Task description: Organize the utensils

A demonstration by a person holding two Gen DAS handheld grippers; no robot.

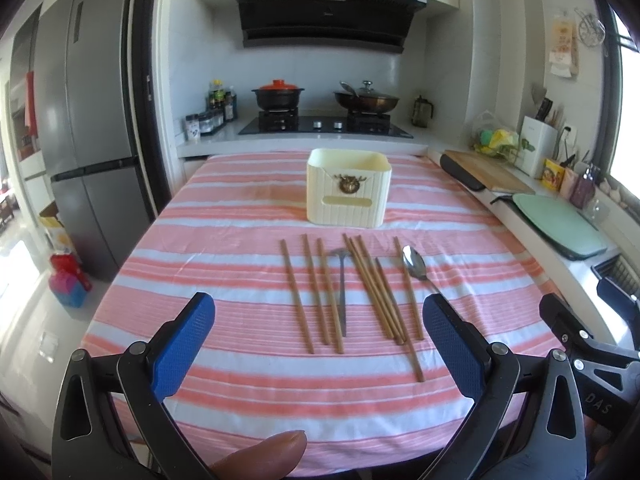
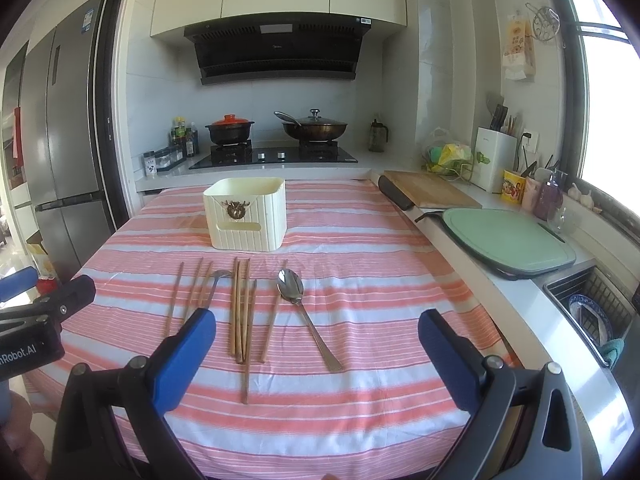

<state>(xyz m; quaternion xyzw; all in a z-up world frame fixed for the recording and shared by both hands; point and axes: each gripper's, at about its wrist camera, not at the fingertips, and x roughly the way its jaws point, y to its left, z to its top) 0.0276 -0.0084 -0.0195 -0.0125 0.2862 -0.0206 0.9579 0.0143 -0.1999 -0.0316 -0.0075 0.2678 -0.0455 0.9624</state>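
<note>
Several wooden chopsticks (image 1: 374, 288) (image 2: 240, 308) lie side by side on the pink striped tablecloth (image 1: 240, 216) (image 2: 360, 248). Among them lies a small metal ladle (image 1: 342, 280) (image 2: 214, 284), and at their right a metal spoon (image 1: 416, 265) (image 2: 304, 308). Behind them stands a cream ribbed utensil box (image 1: 348, 188) (image 2: 246, 214), upright and with its top uncovered. My left gripper (image 1: 320, 338) hovers open near the table's front edge, short of the chopsticks. My right gripper (image 2: 318, 348) is open too, with the spoon handle and chopstick ends between its blue fingers, above them.
A stove with a red-lidded pot (image 1: 278, 94) and a lidded pan (image 1: 366, 100) stands behind the table. To the right a counter holds a wooden board (image 2: 434, 194), a green board (image 2: 508, 240) and a sink rack (image 2: 592, 308). A grey fridge (image 1: 84, 128) is at left.
</note>
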